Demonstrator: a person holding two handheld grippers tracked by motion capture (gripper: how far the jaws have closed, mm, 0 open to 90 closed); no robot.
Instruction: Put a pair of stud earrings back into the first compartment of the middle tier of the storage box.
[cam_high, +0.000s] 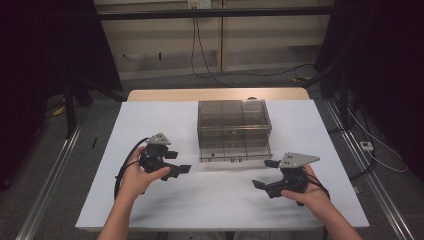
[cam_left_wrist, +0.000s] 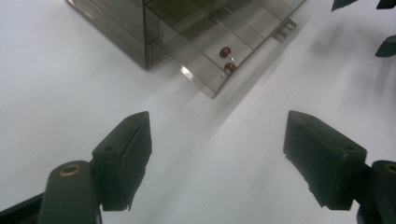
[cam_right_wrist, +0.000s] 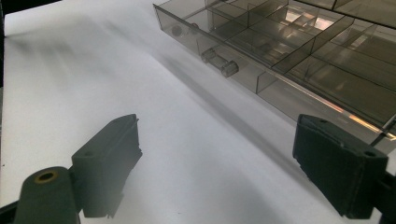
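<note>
Standing at the middle of the white surface (cam_high: 150, 120), toward its far edge, is a smoky transparent plastic drawer box (cam_high: 233, 120). Its lowest drawer (cam_high: 235, 150) is pulled out toward the person and lies open. The right gripper view shows this drawer (cam_right_wrist: 299, 56) split by partitions into several compartments; no contents can be made out in them. Two small round knobs (cam_left_wrist: 226, 58) sit on the drawer front, reddish-brown in the left gripper view.

The left gripper (cam_high: 172, 162) is held in the person's left hand (cam_high: 137, 177), left of the box and nearer the person, jaws aimed right toward the drawer. Its jaws are spread wide and pinch nothing. The right gripper (cam_high: 265, 175) is held in the right hand (cam_high: 310, 192), right of the drawer's front corner and nearer the person, jaws aimed left. Its jaws are likewise spread wide with nothing between them. Both grippers are apart from the drawer.

Bare white surface lies between the two grippers and in front of the drawer, and to either side of the box. A strip of wooden tabletop (cam_high: 215, 94) shows beyond the far edge.
</note>
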